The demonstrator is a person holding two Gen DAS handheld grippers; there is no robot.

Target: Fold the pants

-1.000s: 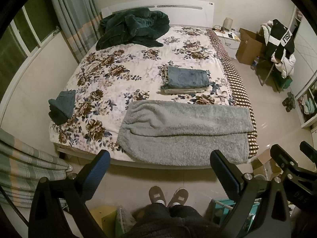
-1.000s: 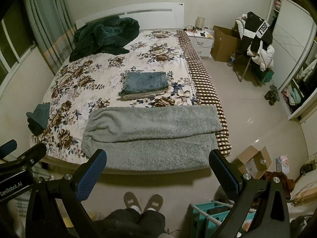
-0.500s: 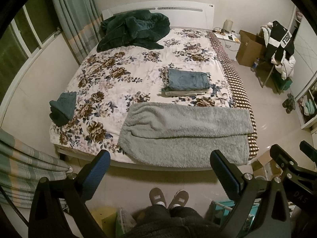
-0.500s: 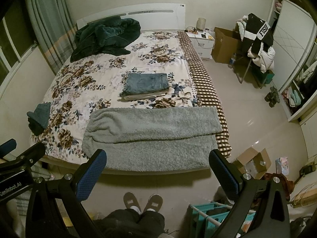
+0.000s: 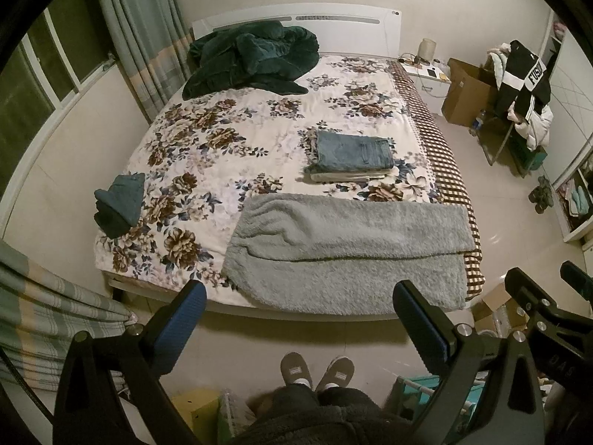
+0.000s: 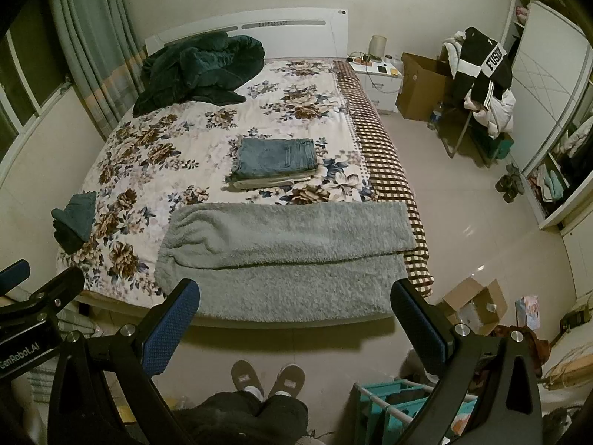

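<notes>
While the bed [image 5: 207, 137] is taking up most of the room, the grey fleece pants [image 5: 348, 244] are lying across its near edge, already doubled leg over leg, with the waist toward the left. They are looking thick, soft and floppy, probably light but bulky, so pinching the two corners of one end should be giving the best hold. The left gripper [image 5: 300, 319] and right gripper [image 6: 296, 315] are both hanging wide open, empty, well short of the cloth.
</notes>
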